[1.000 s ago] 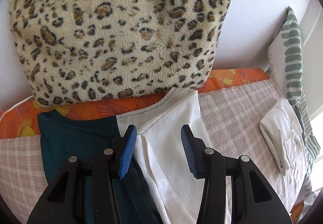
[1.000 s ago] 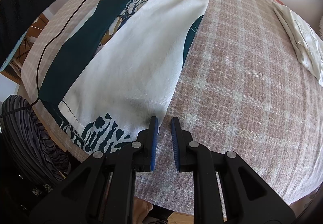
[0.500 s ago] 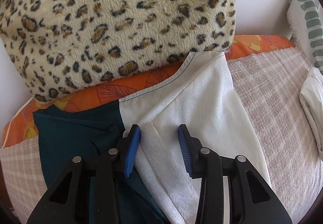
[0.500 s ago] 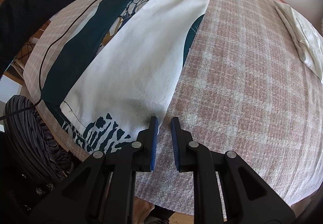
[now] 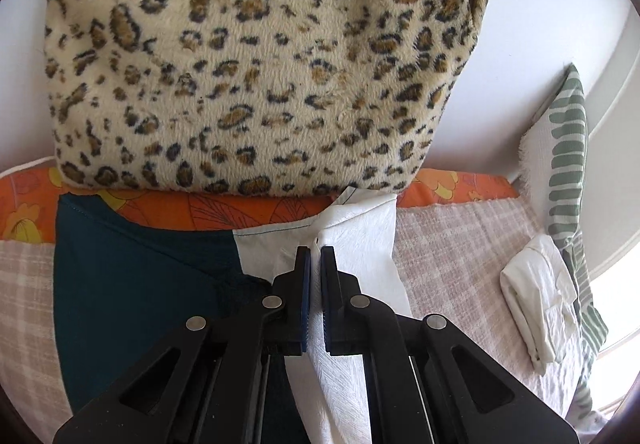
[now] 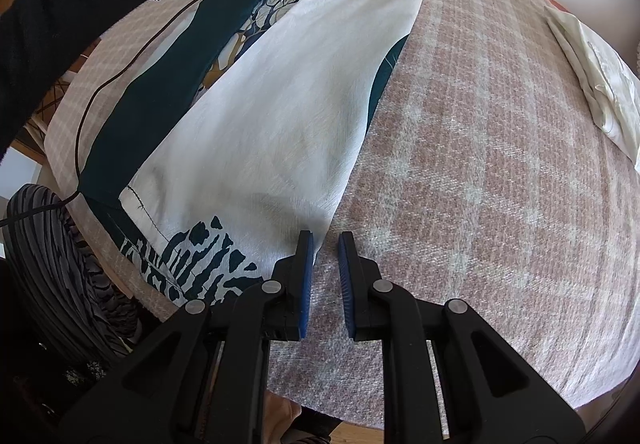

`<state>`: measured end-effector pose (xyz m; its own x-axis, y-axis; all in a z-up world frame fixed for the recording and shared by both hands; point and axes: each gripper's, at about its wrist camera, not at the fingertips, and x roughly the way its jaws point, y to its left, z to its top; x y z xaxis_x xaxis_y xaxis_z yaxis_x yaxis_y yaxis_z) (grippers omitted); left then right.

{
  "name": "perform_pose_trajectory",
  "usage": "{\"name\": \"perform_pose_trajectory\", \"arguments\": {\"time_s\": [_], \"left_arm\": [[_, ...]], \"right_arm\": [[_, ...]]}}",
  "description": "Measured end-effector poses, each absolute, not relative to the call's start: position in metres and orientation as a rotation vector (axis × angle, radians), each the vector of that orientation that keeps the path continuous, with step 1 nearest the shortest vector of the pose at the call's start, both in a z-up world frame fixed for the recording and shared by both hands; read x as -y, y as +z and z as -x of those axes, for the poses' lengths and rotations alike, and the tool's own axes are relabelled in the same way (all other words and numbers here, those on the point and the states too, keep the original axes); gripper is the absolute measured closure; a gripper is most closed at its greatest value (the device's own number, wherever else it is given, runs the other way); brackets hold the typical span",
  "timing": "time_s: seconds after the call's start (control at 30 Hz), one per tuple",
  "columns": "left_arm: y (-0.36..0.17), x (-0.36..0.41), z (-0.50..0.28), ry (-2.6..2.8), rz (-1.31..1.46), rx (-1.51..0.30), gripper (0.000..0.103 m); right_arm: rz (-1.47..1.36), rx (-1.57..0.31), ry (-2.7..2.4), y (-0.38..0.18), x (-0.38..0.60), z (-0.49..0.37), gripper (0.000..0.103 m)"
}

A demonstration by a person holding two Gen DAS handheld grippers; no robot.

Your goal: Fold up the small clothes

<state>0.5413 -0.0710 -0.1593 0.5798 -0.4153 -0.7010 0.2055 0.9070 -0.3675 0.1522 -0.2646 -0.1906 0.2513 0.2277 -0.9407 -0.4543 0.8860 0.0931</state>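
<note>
A long garment of white [image 6: 288, 116] and dark teal fabric lies stretched over the plaid-covered table [image 6: 480, 164]. In the left wrist view my left gripper [image 5: 315, 250] is shut on the white fold of the garment [image 5: 356, 236] at its far end, near the leopard cushion. In the right wrist view my right gripper [image 6: 325, 238] stands slightly apart at the garment's near right edge by the black-patterned hem [image 6: 200, 256]; its jaws hold nothing that shows.
A leopard-print cushion [image 5: 256, 60] stands behind the garment's far end on an orange floral cloth [image 5: 200, 210]. A folded white cloth [image 5: 536, 292] lies at the right, also in the right wrist view [image 6: 592, 72]. A green-striped pillow [image 5: 568, 164] leans at the right.
My left gripper has closed from wide open onto the white fold of the garment. The right gripper's jaws have parted slightly and stayed at the near edge.
</note>
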Motion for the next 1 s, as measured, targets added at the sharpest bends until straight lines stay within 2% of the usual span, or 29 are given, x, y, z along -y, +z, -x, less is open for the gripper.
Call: {"name": "perform_pose_trajectory", "arguments": {"time_s": [0.17,0.2,0.23,0.4,0.63,0.87,1.0], "left_arm": [[-0.171,0.04,-0.548,-0.295,0.282,-0.922,0.098],[-0.174,0.035,-0.549,-0.275,0.293,-0.937,0.095],[-0.179,0.032,-0.55,-0.259,0.314,-0.944,0.086],[-0.169,0.011,-0.541,-0.205,0.337,-0.885,0.075],[-0.164,0.037,-0.505,-0.372,0.283,-0.91,0.075],[-0.203,0.113,-0.48,-0.483,0.032,-1.074,0.075],[-0.203,0.112,-0.469,-0.428,-0.05,-1.083,0.075]], "right_arm": [[0.221,-1.229,0.461,-0.191,0.266,-0.151,0.095],[0.228,-1.227,0.46,-0.191,0.266,-0.15,0.096],[0.234,-1.226,0.458,-0.191,0.265,-0.15,0.096],[0.244,-1.224,0.454,-0.191,0.264,-0.148,0.096],[0.25,-1.227,0.453,-0.191,0.262,-0.15,0.096],[0.274,-1.22,0.448,-0.191,0.259,-0.151,0.096],[0.294,-1.213,0.441,-0.192,0.254,-0.149,0.096]]}}
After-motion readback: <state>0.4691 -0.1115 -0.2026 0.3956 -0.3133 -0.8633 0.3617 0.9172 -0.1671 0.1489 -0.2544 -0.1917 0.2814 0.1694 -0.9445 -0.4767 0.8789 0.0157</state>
